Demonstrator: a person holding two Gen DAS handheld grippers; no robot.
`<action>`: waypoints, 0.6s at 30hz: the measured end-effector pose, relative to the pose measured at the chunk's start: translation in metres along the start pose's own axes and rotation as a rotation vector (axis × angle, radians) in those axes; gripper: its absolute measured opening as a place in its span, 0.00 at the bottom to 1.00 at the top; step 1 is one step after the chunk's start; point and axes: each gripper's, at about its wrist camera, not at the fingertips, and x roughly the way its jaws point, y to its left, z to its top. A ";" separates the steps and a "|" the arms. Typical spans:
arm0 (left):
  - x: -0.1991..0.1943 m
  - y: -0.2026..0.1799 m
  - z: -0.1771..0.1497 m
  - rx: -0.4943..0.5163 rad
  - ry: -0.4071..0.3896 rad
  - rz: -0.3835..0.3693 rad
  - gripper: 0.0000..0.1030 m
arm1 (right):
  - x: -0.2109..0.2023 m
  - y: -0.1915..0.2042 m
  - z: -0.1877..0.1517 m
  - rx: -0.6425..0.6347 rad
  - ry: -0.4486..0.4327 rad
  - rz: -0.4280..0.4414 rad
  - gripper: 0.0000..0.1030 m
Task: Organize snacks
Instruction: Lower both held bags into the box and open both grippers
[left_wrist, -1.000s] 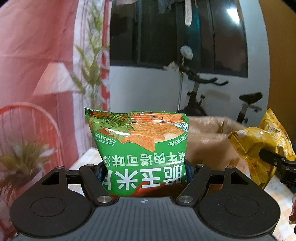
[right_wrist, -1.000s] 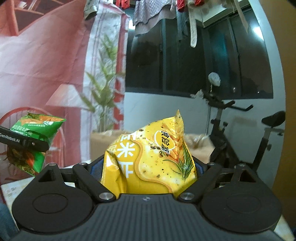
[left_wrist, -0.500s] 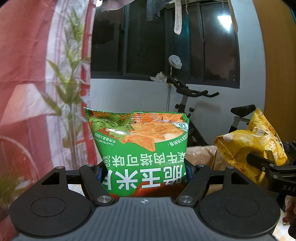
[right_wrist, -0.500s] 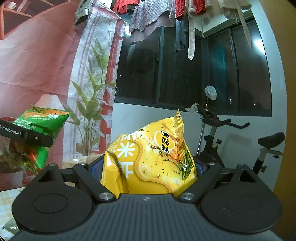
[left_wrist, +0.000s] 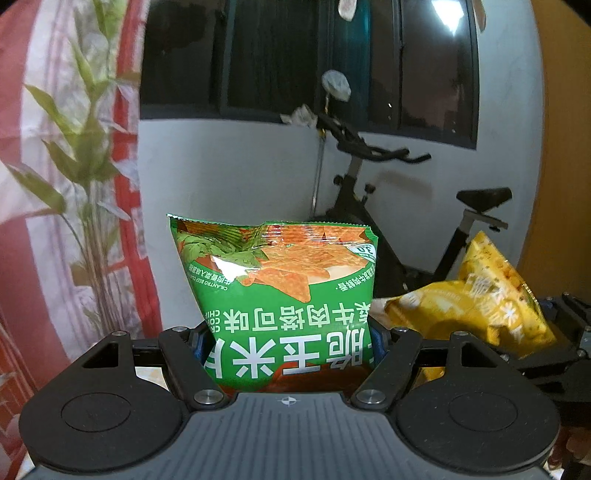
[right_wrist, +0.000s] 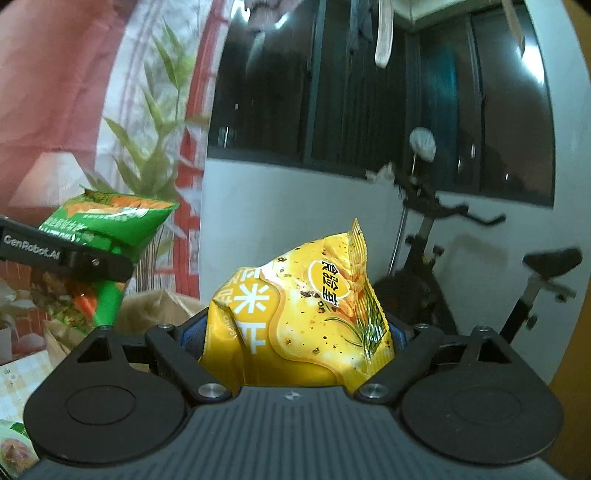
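Note:
My left gripper (left_wrist: 286, 343) is shut on a green corn chip bag (left_wrist: 280, 295) and holds it upright in the air. My right gripper (right_wrist: 295, 339) is shut on a yellow chip bag (right_wrist: 306, 317), also held up. In the left wrist view the yellow bag (left_wrist: 476, 302) and the right gripper show at the right, close beside. In the right wrist view the green bag (right_wrist: 107, 229) and the left gripper's finger show at the left.
An exercise bike (left_wrist: 399, 206) stands against the white wall under dark windows. A brown paper bag (right_wrist: 155, 314) sits below between the grippers. A red curtain and a green plant (left_wrist: 74, 147) are on the left. A patterned tabletop (right_wrist: 18, 376) shows low left.
Both grippers have risen, tilted up and then come down a little, bags still held. The right gripper with the yellow bag has come closer to the left one.

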 end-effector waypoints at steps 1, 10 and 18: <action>0.007 0.000 0.000 0.001 0.017 -0.004 0.75 | 0.005 -0.001 -0.001 0.006 0.019 0.005 0.87; 0.032 0.020 -0.005 -0.042 0.117 -0.038 0.82 | 0.029 -0.003 -0.008 0.056 0.155 0.023 0.92; -0.016 0.033 -0.009 -0.080 0.088 -0.037 0.82 | -0.002 -0.006 -0.007 0.115 0.130 0.014 0.92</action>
